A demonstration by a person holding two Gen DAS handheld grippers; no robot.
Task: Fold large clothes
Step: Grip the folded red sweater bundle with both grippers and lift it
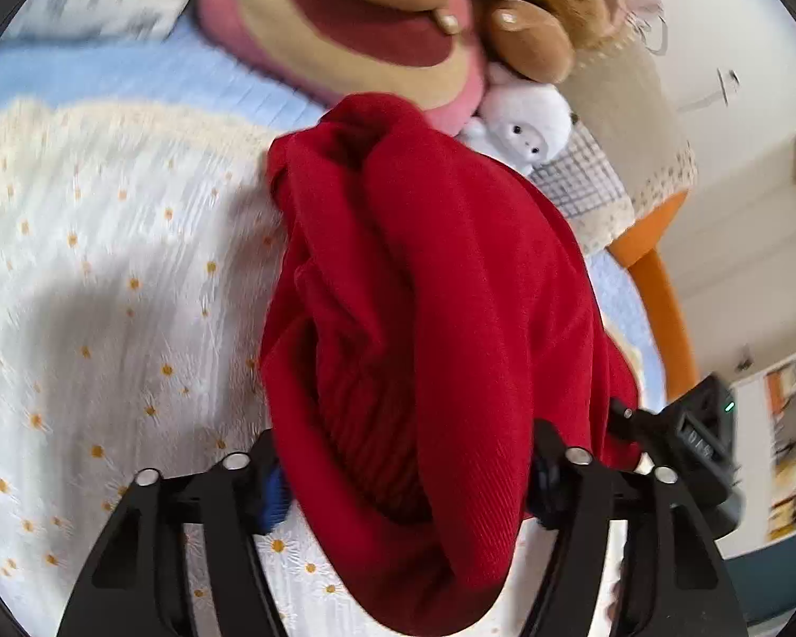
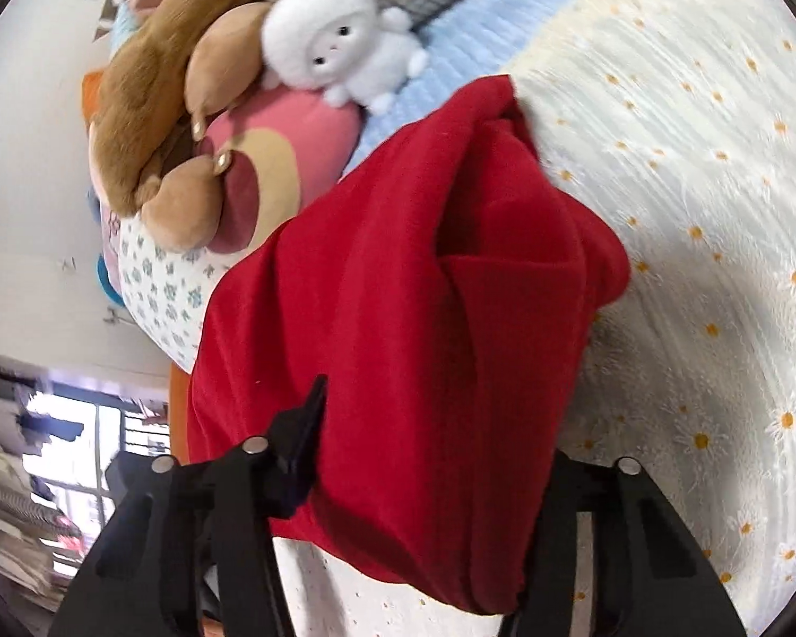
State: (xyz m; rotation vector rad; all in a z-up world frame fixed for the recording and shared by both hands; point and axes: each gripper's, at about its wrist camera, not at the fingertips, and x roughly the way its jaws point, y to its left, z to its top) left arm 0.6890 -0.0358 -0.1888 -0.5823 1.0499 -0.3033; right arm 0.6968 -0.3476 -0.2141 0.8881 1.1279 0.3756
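Observation:
A large red garment [image 1: 424, 292] hangs bunched between my two grippers, lifted above the bed. In the left wrist view it fills the middle and drapes over my left gripper [image 1: 406, 488], whose jaws are shut on its ribbed edge. In the right wrist view the same red garment [image 2: 398, 318] falls in folds over my right gripper [image 2: 424, 483], which is shut on it; the fingertips are hidden by cloth. The other gripper [image 1: 700, 424] shows at the garment's right edge in the left wrist view.
The bed has a white daisy-print cover [image 1: 106, 292] and a blue quilt [image 1: 132, 79]. At its head lie a pink round cushion [image 1: 355, 37], a brown plush toy [image 2: 154, 90], a white plush toy [image 2: 339, 42] and a floral pillow [image 2: 159, 286]. An orange bed frame [image 1: 658, 286] edges the bed.

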